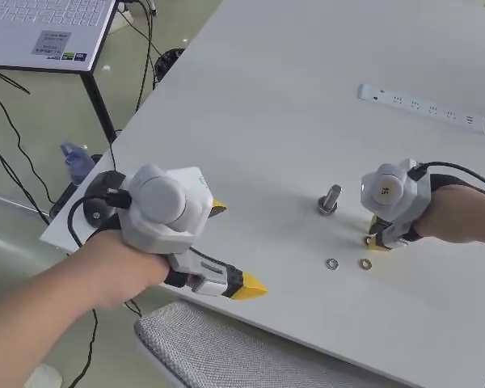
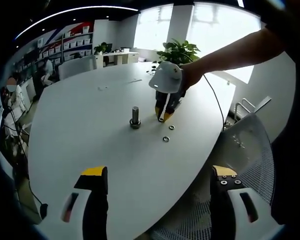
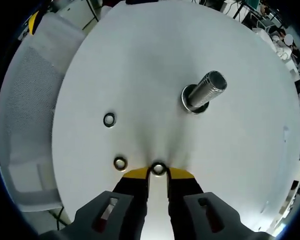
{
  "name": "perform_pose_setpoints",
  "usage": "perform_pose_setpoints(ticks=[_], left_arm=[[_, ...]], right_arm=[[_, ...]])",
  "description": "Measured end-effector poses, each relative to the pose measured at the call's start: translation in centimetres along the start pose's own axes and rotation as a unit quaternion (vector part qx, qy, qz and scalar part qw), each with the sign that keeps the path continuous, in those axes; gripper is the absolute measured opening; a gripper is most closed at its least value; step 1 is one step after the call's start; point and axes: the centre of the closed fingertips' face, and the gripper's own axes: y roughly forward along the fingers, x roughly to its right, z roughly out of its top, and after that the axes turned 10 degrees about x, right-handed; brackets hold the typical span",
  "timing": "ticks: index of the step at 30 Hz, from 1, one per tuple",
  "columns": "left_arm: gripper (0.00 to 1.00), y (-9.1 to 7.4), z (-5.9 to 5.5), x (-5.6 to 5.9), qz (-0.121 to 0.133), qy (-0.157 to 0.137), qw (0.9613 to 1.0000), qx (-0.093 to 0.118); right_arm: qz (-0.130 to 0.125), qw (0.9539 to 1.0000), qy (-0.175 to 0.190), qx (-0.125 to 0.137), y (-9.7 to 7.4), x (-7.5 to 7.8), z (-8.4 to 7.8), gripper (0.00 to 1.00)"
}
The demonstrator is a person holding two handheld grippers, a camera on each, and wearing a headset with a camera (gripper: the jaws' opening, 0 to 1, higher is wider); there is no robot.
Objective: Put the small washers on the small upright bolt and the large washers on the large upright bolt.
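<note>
One upright steel bolt (image 1: 330,199) (image 3: 204,90) stands on the white table (image 1: 291,105), with a washer ring around its base. My right gripper (image 1: 377,240) (image 3: 158,173) points down at the table just right of the bolt. Its yellow tips are closed to a narrow gap around a small washer (image 3: 158,168) lying on the surface. Two more small washers (image 1: 332,263) (image 1: 365,263) lie in front of the bolt, also seen at the left of the right gripper view as washers (image 3: 109,120) (image 3: 120,163). My left gripper (image 1: 234,246) (image 2: 160,172) hovers open and empty near the table's front edge.
A white power strip (image 1: 424,107) lies at the far right of the table. A laptop (image 1: 44,28) sits on a side stand at the top left, with cables below it. A grey mesh chair (image 1: 218,347) stands against the front edge.
</note>
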Motion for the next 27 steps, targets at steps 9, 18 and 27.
perform_pose_setpoints(ticks=[9,18,27], left_arm=[[0.84,-0.11,0.03,-0.02,0.001,0.002,1.0000,0.000],[0.84,-0.24,-0.06,0.21,0.002,0.000,1.0000,0.000],[0.83,-0.47,-0.21,0.44,0.003,-0.001,1.0000,0.001]], right_arm=[[0.001,0.9999,0.012,0.005,-0.11,0.12,0.05,0.14],[-0.004,0.9964,0.085,0.008,-0.07,0.42,0.22,0.13],[-0.036,0.9919,0.121,0.002,0.07,0.41,-0.02,0.12]])
